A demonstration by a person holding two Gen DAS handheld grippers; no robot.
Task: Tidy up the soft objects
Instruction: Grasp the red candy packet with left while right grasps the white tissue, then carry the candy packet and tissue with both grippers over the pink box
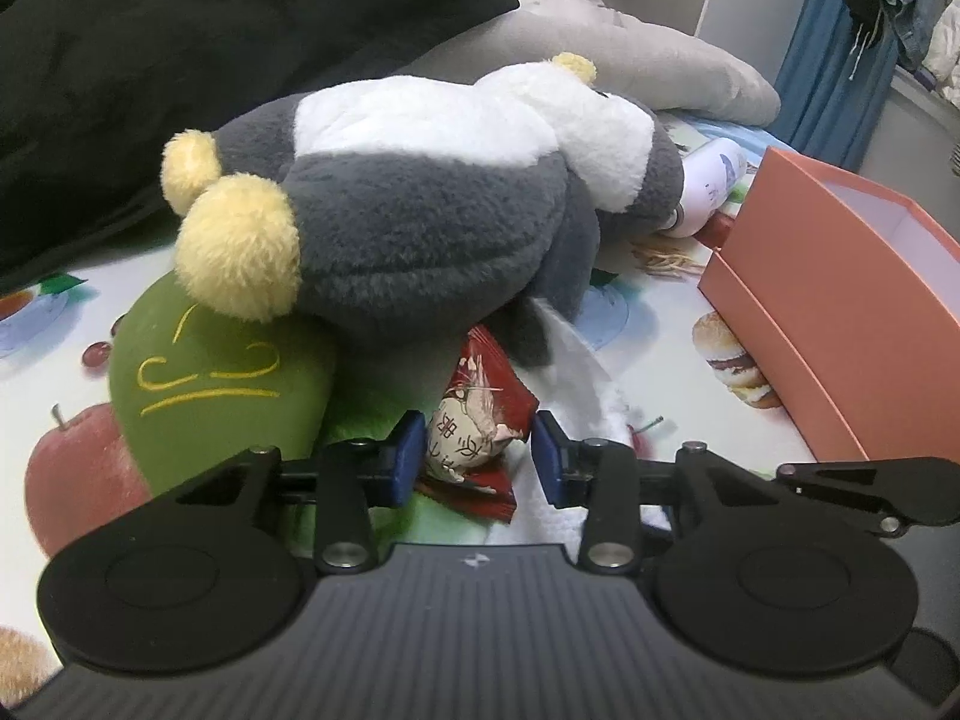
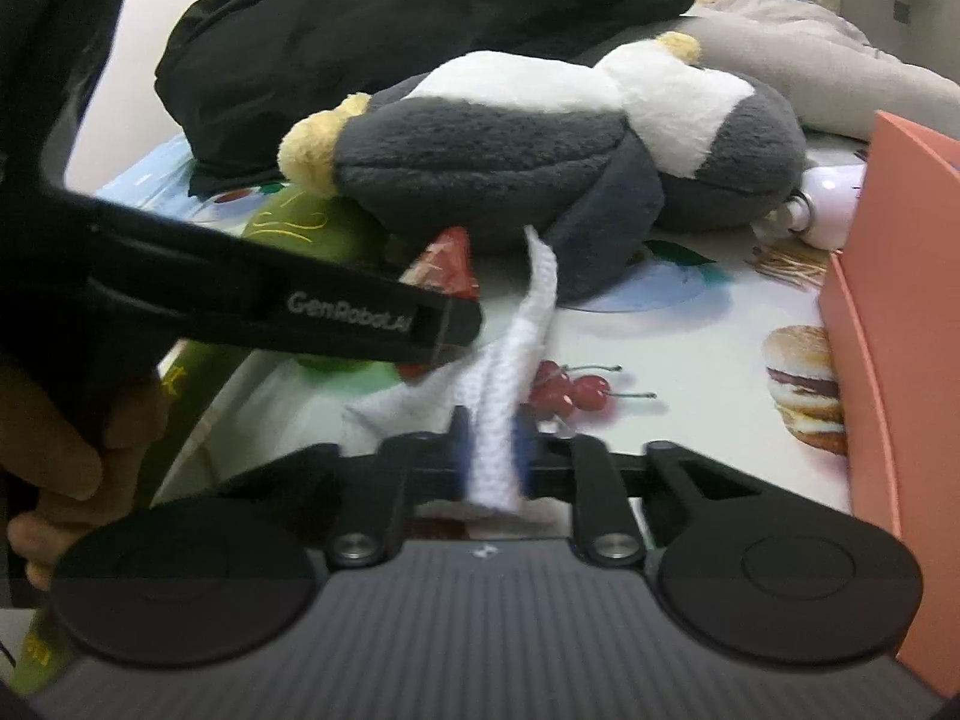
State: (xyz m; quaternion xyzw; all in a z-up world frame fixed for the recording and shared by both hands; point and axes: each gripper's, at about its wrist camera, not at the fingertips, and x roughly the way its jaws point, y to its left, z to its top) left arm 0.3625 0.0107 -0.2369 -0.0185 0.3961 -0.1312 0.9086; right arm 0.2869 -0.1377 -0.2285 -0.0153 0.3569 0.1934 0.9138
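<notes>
A grey, white and yellow plush penguin (image 1: pixel 432 198) lies on the printed tablecloth, partly over a green plush (image 1: pixel 216 378); it also shows in the right wrist view (image 2: pixel 510 150). My left gripper (image 1: pixel 477 456) is open, its blue pads either side of a red snack packet (image 1: pixel 480 414) without closing on it. My right gripper (image 2: pixel 492 456) is shut on a white knitted cloth (image 2: pixel 510 384) that trails toward the penguin. The left gripper's black body (image 2: pixel 270 306) crosses the right wrist view at left.
An open orange box (image 1: pixel 840 300) stands at the right, also seen in the right wrist view (image 2: pixel 900 300). A black garment (image 1: pixel 210 60) and a grey cushion (image 1: pixel 630 54) lie behind the penguin. A white bottle (image 1: pixel 714 186) lies by the box.
</notes>
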